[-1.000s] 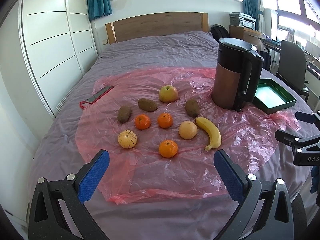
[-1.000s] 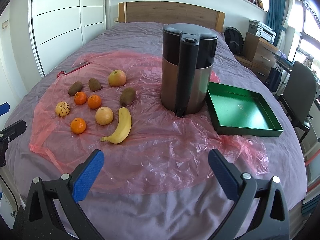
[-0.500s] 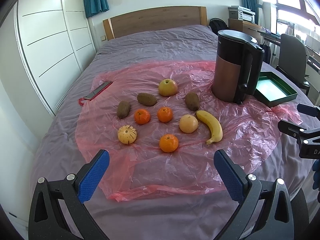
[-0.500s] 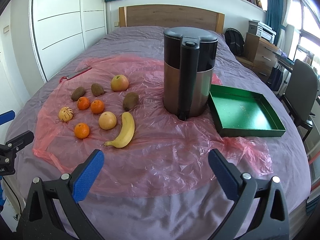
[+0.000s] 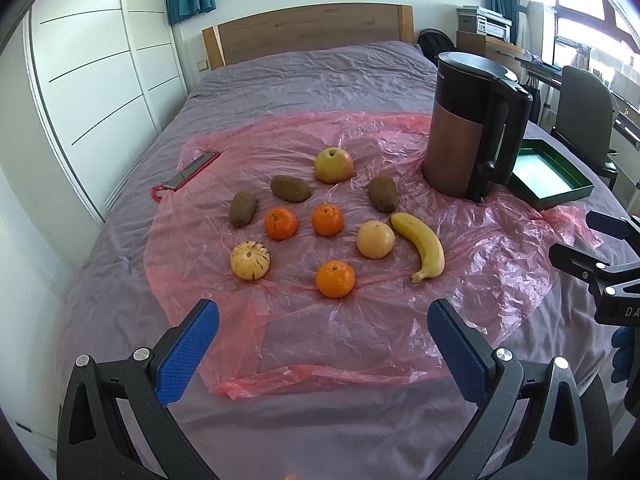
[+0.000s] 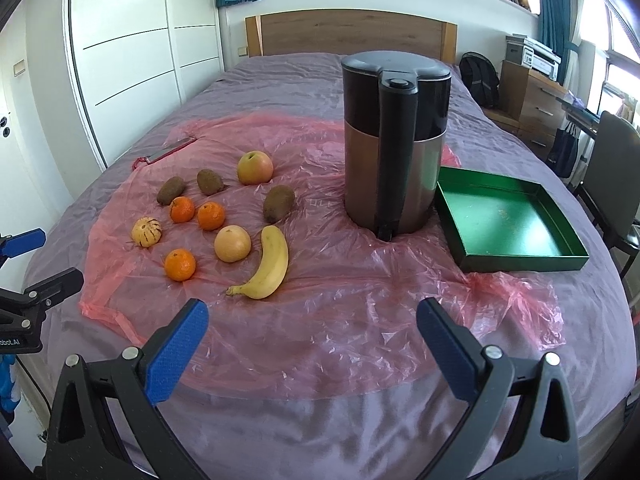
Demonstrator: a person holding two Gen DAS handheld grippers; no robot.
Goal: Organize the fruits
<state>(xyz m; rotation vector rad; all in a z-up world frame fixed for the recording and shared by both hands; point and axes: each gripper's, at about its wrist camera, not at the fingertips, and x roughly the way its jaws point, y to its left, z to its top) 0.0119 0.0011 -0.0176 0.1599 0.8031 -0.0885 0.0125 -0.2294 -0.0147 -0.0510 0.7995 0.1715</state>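
Plainly, the left gripper [image 5: 323, 340] hangs with its blue pads spread wide and nothing between them, above the near edge of the pink plastic sheet [image 5: 360, 340]; the right gripper [image 6: 312, 338] is likewise spread and empty, further along the same edge. Beyond the left one the fruits lie loose on the sheet, none touching: the nearest orange [image 5: 335, 278], a striped pale melon [image 5: 250, 260], two more oranges, a pale round fruit [image 5: 375, 239] just beside the banana [image 5: 420, 250], three kiwis and an apple [image 5: 333, 165] at the back; the kettle [image 6: 396, 160] stands between them and the empty green tray [image 6: 508, 220], probably their destination. I judge the oranges firm and light, best pinched across the middle; the kiwis and banana bruise, so a gentle close, the banana taken mid-length; round fruit may roll on the slick film over a soft bed. Against the frame a second ago, both cameras sit a little higher and tilted back, showing more room; no fruit has shifted.
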